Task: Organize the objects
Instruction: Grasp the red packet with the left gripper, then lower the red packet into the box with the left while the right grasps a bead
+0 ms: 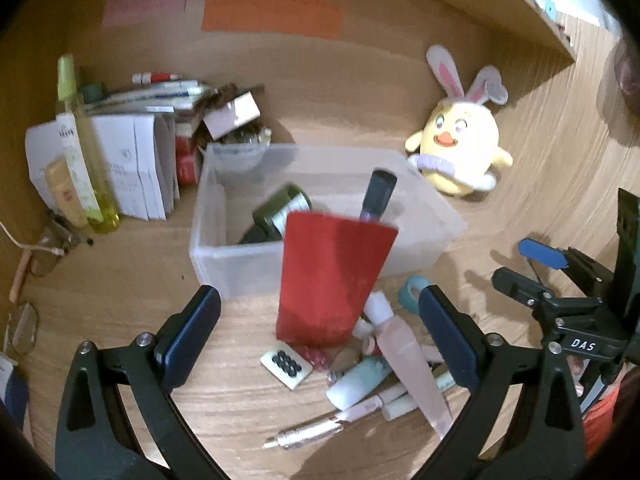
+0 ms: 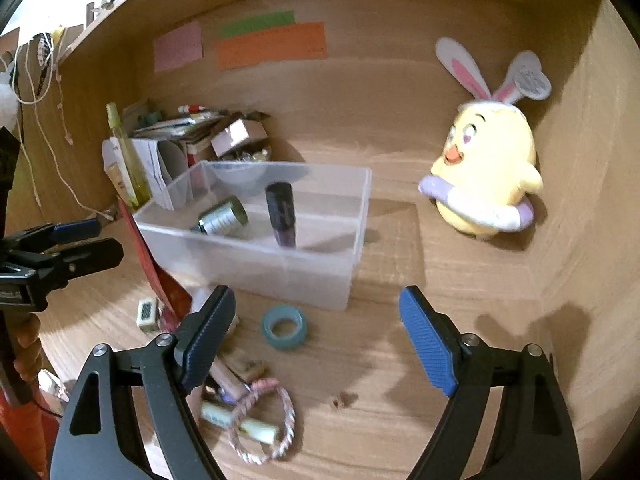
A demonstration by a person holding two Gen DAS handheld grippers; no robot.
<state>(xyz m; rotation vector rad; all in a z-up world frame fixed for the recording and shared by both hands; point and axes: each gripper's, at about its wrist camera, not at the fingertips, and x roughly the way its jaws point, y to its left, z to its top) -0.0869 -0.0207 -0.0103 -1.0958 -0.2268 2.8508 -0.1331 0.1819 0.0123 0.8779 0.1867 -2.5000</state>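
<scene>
Landmark: the clear plastic rectangular bin (image 2: pixel 256 264) sitting on the wooden bench (image 2: pixel 440 320).

Nearest the cameras, both tongs are standing released. The left tongs (image 1: pixel 320 320) are hanging on the near side of the bin, with nothing pressed between the pads; the red flat card (image 1: pixel 332 280) is showing in the gap, leaning against the bin's near wall, apart from both pads. The right tongs (image 2: pixel 316 324) are also gaping empty, in front of the bin's near right corner.

A loose heap is lying on the bench in front of the bin: a pale pink tapered tube (image 1: pixel 412 368), a mint-and-white squat tube (image 1: pixel 356 384), a slim metal pen-like stick (image 1: pixel 308 434), a small cream card bearing black dots (image 1: pixel 286 364) and a pink-and-white braided cord loop (image 2: pixel 264 420). A teal tape ring (image 2: pixel 285 327) is lying flat just before the bin's near wall.

Inside the bin, a dark cylindrical bottle (image 2: pixel 281 216) is standing tilted, and a green-and-silver can (image 2: pixel 224 218) is lying on its side left of it.

Beyond the bin's left end, a tall yellow-green spray bottle (image 1: pixel 82 148) is standing beside white paper boxes (image 1: pixel 132 164). Beyond the right end, a yellow plush chick with rabbit ears (image 2: pixel 486 172) is sitting against the back wall.
</scene>
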